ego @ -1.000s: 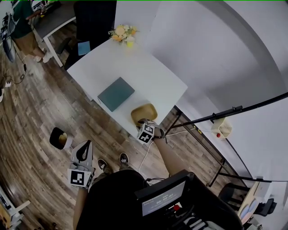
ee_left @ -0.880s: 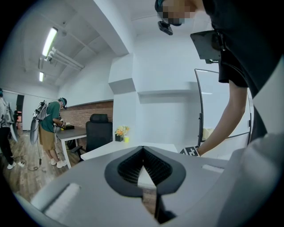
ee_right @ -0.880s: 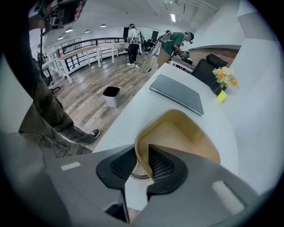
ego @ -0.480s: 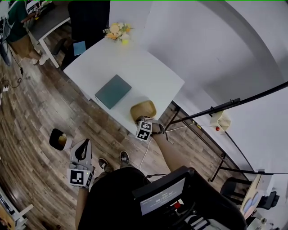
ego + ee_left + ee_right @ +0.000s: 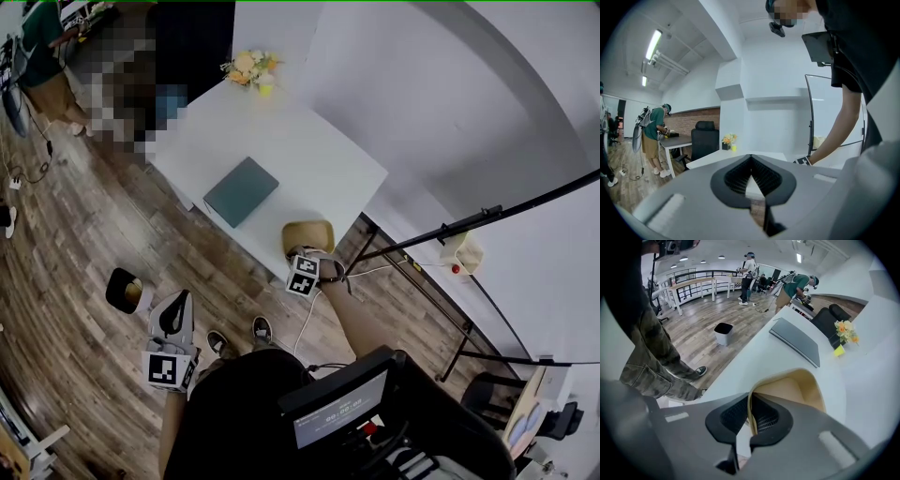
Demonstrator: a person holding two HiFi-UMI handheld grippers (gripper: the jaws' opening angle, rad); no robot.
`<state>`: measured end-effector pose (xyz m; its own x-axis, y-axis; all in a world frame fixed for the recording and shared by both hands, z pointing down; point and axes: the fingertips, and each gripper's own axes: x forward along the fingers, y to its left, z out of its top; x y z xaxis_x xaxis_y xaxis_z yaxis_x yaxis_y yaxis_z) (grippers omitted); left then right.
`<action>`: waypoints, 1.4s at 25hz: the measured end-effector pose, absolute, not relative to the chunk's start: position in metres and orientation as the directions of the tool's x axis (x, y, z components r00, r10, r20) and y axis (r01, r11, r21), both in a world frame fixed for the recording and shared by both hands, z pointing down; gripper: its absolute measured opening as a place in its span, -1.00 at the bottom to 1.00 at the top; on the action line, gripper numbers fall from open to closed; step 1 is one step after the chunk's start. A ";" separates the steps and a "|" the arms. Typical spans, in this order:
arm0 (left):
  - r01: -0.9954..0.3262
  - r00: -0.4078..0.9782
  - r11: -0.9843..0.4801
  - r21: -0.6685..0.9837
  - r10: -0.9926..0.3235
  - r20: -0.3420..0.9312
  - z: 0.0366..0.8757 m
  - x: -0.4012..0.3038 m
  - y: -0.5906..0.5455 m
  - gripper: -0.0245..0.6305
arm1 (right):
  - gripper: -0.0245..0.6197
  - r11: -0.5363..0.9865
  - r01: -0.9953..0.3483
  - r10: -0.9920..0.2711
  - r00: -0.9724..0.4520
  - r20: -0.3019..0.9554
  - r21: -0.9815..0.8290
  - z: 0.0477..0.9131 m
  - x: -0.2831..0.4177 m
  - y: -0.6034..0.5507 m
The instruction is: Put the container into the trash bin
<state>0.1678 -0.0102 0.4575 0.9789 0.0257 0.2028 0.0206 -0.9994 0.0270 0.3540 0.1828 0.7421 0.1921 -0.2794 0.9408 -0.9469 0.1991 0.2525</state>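
R gripper [image 5: 751, 417] pinching container [image 5: 799, 386] rim, frame centre.
Jaws closing w/ tan rim wall between pads; container on table [image 5: 740, 366] edge just beyond. L gripper [image 5: 172, 319] shut, empty, lower left; trash bin [image 5: 122, 289] on floor, mid-left.

Wood plank floor [image 5: 75, 234], white walls [image 5: 422, 94]. White table [image 5: 319, 159] centre, black office chair [image 5: 704, 136] far left, desk [image 5: 677, 140] beside it, strip lights [image 5: 651, 44] overhead.
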 end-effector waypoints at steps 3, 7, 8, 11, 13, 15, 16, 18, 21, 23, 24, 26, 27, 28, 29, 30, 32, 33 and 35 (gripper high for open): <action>0.032 0.977 -0.999 0.015 0.035 0.209 0.456 0.167 -0.008 -0.92 | -0.85 0.185 -0.947 -0.287 0.203 0.936 0.262 0.740 0.355 0.182; 0.013 0.981 -0.999 0.036 0.020 0.192 0.458 0.166 -0.011 -0.92 | -0.85 0.173 -0.947 -0.288 0.214 0.933 0.270 0.739 0.357 0.182; 0.007 0.983 -0.999 0.041 0.014 0.183 0.458 0.166 -0.013 -0.92 | -0.84 0.173 -0.947 -0.286 0.214 0.934 0.270 0.740 0.357 0.182; 0.005 0.984 -0.999 0.040 0.012 0.178 0.459 0.164 -0.014 -0.92 | -0.84 0.174 -0.946 -0.284 0.216 0.934 0.272 0.741 0.356 0.182; 0.004 0.984 -0.999 0.042 0.011 0.178 0.460 0.163 -0.013 -0.92 | -0.84 0.173 -0.946 -0.283 0.219 0.934 0.274 0.742 0.356 0.183; 0.002 0.985 -0.999 0.047 0.010 0.171 0.458 0.163 -0.013 -0.92 | -0.84 0.169 -0.946 -0.283 0.222 0.933 0.276 0.741 0.355 0.183; 0.002 0.985 -0.999 0.050 0.011 0.170 0.458 0.163 -0.013 -0.92 | -0.84 0.166 -0.946 -0.283 0.223 0.933 0.277 0.741 0.355 0.183; 0.007 0.986 -0.999 0.052 0.015 0.163 0.457 0.164 -0.012 -0.92 | -0.84 0.162 -0.947 -0.283 0.224 0.932 0.277 0.740 0.356 0.183; 0.018 0.987 -0.999 0.045 0.025 0.161 0.457 0.166 -0.010 -0.92 | -0.84 0.159 -0.947 -0.288 0.227 0.930 0.280 0.739 0.356 0.184; 0.025 0.985 -0.999 0.042 0.032 0.172 0.458 0.166 -0.008 -0.92 | -0.84 0.158 -0.947 -0.287 0.228 0.930 0.281 0.740 0.356 0.185; 0.028 0.984 -0.999 0.042 0.035 0.175 0.458 0.166 -0.007 -0.92 | -0.84 0.157 -0.947 -0.286 0.229 0.930 0.281 0.741 0.356 0.185; 0.022 0.986 -0.999 0.048 0.030 0.167 0.459 0.167 -0.009 -0.92 | -0.84 0.156 -0.946 -0.286 0.231 0.930 0.283 0.740 0.356 0.186; 0.018 0.985 -0.999 0.051 0.026 0.169 0.460 0.166 -0.010 -0.92 | -0.84 0.155 -0.946 -0.287 0.233 0.929 0.285 0.740 0.356 0.186; 0.017 0.984 -0.999 0.051 0.026 0.176 0.461 0.166 -0.011 -0.92 | -0.84 0.154 -0.946 -0.287 0.235 0.929 0.286 0.739 0.356 0.185; 0.021 0.983 -0.999 0.049 0.030 0.181 0.461 0.167 -0.010 -0.92 | -0.84 0.152 -0.945 -0.287 0.237 0.928 0.288 0.738 0.356 0.186; 0.027 0.983 -0.998 0.049 0.035 0.179 0.459 0.168 -0.009 -0.92 | -0.84 0.150 -0.945 -0.288 0.238 0.928 0.289 0.738 0.356 0.186; 0.030 0.986 -0.998 0.058 0.039 0.162 0.457 0.170 -0.008 -0.92 | -0.84 0.146 -0.946 -0.290 0.239 0.927 0.290 0.737 0.356 0.186; 0.031 0.986 -0.998 0.062 0.041 0.159 0.457 0.171 -0.008 -0.92 | -0.84 0.145 -0.946 -0.290 0.240 0.927 0.290 0.737 0.356 0.186; 0.032 0.985 -0.997 0.064 0.042 0.164 0.460 0.171 -0.009 -0.92 | -0.84 0.144 -0.945 -0.290 0.242 0.926 0.292 0.736 0.357 0.187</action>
<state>0.1711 -0.0089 0.4597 0.9855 0.0423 0.1645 0.0321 -0.9974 0.0643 0.3565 0.1865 0.7359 0.2419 -0.2903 0.9259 -0.9454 0.1442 0.2923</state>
